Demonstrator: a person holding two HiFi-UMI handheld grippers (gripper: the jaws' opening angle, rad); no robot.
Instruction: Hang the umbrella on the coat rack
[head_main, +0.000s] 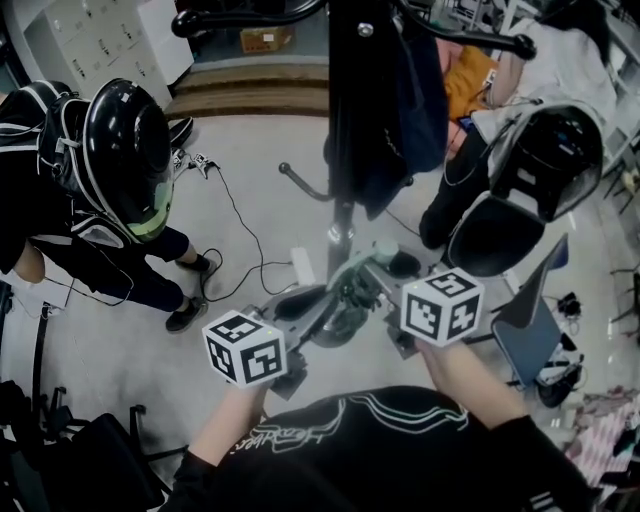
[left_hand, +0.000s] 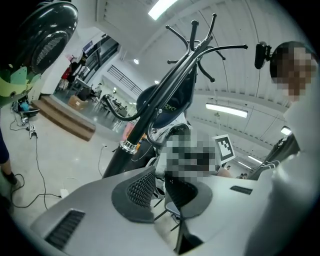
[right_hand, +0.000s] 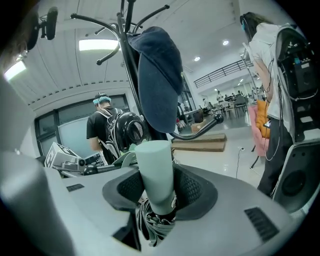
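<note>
Pale green cylindrical umbrella handle: smooth, matt plastic. Its folded black canopy: creased cloth. Black coat rack: glossy metal. Right gripper: matt grey plastic, with dimpled black rubber pads. Pale floor: polished, reflective.

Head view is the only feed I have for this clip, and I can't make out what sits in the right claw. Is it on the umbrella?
Observer: Yes. The right gripper view shows the right claw shut on the umbrella, with its pads pressed against the pale green handle.
Operator: Is the umbrella open or folded?
Observer: Folded. Its dark canopy bunches just below the pads, and the handle end points up.
Operator: Any free hook on the coat rack?
Observer: Seen from below in the left gripper view, the coat rack has several bare hooks above a dark blue garment.
</note>
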